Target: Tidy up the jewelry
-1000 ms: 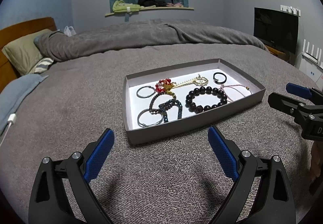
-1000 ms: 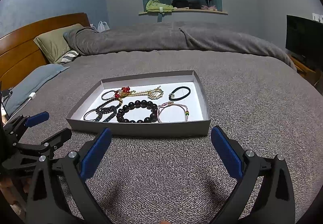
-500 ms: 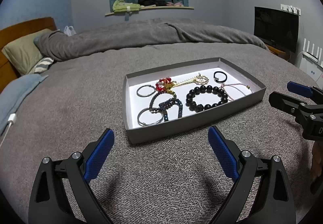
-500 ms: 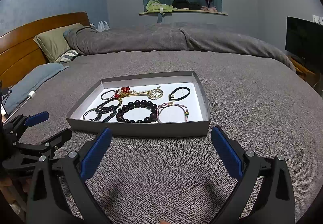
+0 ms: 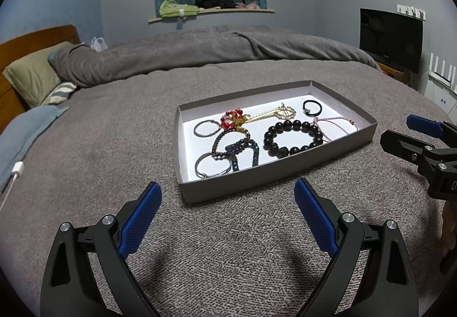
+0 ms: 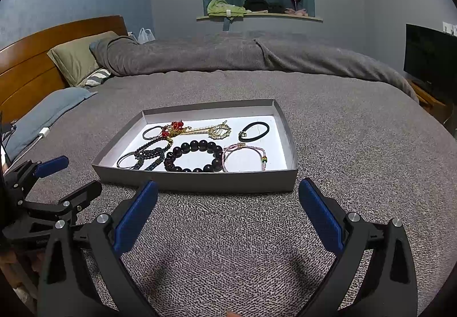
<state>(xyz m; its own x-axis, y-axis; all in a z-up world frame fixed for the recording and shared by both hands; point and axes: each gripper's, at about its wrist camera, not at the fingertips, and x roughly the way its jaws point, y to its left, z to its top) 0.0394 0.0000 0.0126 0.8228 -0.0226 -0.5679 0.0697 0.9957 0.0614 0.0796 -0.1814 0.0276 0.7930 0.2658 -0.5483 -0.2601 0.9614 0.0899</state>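
Observation:
A shallow grey cardboard tray [image 5: 257, 182] [image 6: 200, 184] lies on the bed and holds jewelry: a black bead bracelet [image 5: 294, 138] [image 6: 194, 155], a pink cord bracelet [image 5: 334, 124] [image 6: 242, 155], a black hair tie [image 5: 312, 107] [image 6: 254, 131], a gold hairpin with red beads [image 5: 257, 117] [image 6: 197, 129], dark bead strands [image 5: 237, 147] [image 6: 148, 155] and two metal rings [image 5: 207, 128] [image 5: 212, 167]. My left gripper [image 5: 227, 202] is open and empty, just in front of the tray. My right gripper [image 6: 228, 199] is open and empty, also in front of it.
The grey bedspread [image 5: 114, 131] surrounds the tray. A folded grey duvet [image 5: 200, 51] and pillows [image 5: 31, 74] lie at the far side, by a wooden headboard [image 6: 34, 65]. A white charger cable [image 5: 14, 174] lies at left. A dark screen [image 5: 390, 39] stands at right.

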